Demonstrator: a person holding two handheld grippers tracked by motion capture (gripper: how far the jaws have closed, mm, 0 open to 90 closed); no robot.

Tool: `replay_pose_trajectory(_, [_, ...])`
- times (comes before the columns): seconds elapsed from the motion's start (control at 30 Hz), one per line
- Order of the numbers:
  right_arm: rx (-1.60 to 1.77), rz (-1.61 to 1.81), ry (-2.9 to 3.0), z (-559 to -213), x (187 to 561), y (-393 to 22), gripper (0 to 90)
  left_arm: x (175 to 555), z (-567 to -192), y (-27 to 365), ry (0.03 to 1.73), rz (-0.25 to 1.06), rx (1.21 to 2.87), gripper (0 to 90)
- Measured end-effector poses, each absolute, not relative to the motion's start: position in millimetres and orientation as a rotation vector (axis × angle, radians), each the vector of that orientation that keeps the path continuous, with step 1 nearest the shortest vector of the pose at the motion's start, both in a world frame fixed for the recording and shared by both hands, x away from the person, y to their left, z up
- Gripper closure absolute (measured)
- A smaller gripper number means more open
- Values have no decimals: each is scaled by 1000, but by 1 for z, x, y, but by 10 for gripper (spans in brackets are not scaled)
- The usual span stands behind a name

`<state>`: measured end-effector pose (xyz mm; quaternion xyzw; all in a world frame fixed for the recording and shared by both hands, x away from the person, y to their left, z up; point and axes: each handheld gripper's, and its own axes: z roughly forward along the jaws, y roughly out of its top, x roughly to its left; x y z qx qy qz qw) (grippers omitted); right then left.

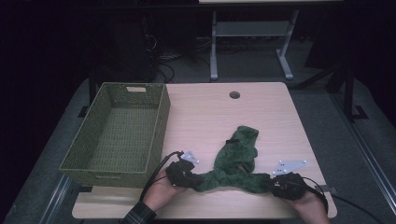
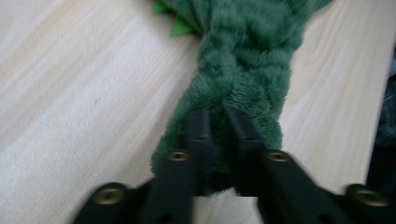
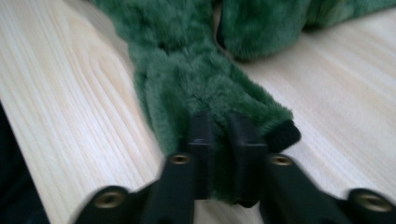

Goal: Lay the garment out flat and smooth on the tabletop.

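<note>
A green plush cloth (image 1: 236,158) lies spread on the wooden table (image 1: 205,112) near its front edge, with two ends stretched out to the left and right. My left gripper (image 1: 198,181) pinches the left end. In the left gripper view the jaws (image 2: 218,114) stand close together with the fuzzy cloth (image 2: 247,56) squeezed between them. My right gripper (image 1: 270,183) pinches the right end. In the right gripper view its jaws (image 3: 219,116) are likewise narrow on the cloth (image 3: 187,79), beside a black trim. Both ends rest low on the tabletop.
A green woven basket (image 1: 161,121) stands on the left part of the table, with nothing inside it. A round cable hole (image 1: 234,94) sits near the table's far edge. A hand holds each gripper at the front edge. Desk legs and cables stand beyond the table.
</note>
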<state>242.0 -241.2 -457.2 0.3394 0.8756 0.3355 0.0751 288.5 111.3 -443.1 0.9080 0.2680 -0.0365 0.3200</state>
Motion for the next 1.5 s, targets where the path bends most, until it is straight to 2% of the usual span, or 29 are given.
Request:
replay_pose_trajectory(0.07, [1024, 1024, 2592, -451, 242, -241, 714, 290, -434, 112, 691, -82, 2364, 680])
replay_pose_trajectory(0.23, [1041, 1092, 2540, -438, 249, -242, 690, 301, -419, 107, 678, -45, 2321, 638])
replay_pose_trajectory(0.47, [1077, 1099, 2552, -445, 267, -234, 662, 332, -405, 78, 606, 11, 2338, 553])
replay_pose_trajectory(0.7, [1106, 1078, 2556, -451, 270, -235, 635, 368, -403, 43, 554, 50, 2357, 537])
replay_pose_trajectory(1.1, [1130, 1116, 2557, -456, 269, -230, 628, 405, -410, 5, 487, -14, 2345, 536])
replay_pose_trajectory(1.17, [1139, 1107, 2555, -456, 269, -228, 628, 407, -416, 0, 487, -33, 2347, 542])
replay_pose_trajectory(1.27, [1155, 1106, 2549, -457, 269, -227, 610, 405, -422, -5, 480, -40, 2382, 614])
replay_pose_trajectory(1.37, [1164, 1092, 2547, -458, 270, -226, 584, 404, -424, -1, 469, -39, 2404, 824])
replay_pose_trajectory(1.5, [1180, 1092, 2538, -458, 271, -226, 562, 403, -419, 13, 526, -7, 2359, 855])
